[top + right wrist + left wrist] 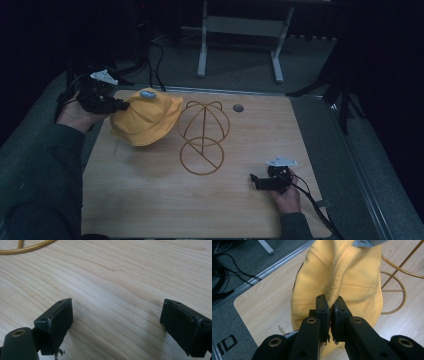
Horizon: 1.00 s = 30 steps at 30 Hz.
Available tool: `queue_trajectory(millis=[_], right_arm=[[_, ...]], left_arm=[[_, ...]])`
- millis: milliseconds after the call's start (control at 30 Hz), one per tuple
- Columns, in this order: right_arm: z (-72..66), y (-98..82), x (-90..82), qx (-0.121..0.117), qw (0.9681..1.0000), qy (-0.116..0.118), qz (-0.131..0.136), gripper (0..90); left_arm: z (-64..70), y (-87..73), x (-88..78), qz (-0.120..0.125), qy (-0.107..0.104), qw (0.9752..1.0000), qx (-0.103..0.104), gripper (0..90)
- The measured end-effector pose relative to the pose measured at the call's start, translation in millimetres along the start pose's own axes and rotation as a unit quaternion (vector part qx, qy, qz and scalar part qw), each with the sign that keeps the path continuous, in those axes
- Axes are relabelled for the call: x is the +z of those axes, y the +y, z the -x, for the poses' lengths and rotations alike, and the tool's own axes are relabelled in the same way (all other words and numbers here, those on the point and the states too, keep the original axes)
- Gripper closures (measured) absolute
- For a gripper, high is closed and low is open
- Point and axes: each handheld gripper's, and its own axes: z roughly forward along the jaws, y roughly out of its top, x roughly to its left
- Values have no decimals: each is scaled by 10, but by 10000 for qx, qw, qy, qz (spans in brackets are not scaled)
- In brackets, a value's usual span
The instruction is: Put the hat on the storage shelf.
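Left gripper (331, 305) pinches a fold of the yellow hat (146, 119) between its pads, jaws nearly together w/ only fabric between them. Hat hangs at the far left of the wooden table (150, 200), lifted off the top, just beside the wire hat stand (203, 137). Stand sits mid-table: gold ring base, upright rod, rounded wire dome w/ two small loops on top. Hat brim nearly meets the dome's left side; touching or not, can't tell.

Right gripper (255, 181) rests low near the table's right front, jaws wide apart, nothing between them, well apart from stand & hat. A small dark round disc (238, 107) lies near the far edge.

Bluish patch (147, 93) on hat top too small to identify. Room beyond table v. dark; grey frame legs (202, 55) & cables on floor barely readable.
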Motion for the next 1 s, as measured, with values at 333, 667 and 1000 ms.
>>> queue_trajectory(millis=[333, 667, 1000], right_arm=[[0, 0, 0, -1, 10000, -1, 1, 112], [0, 0, 0, 0, 10000, -1, 2, 112], [0, 0, 0, 1, 10000, -1, 1, 112]], left_arm=[[-4, 14, -103, 96, -132, 9998, 93, 856], [37, 55, -215, 254, -333, 9987, 288, 856], [101, 137, -311, 334, -454, 9973, 476, 855]])
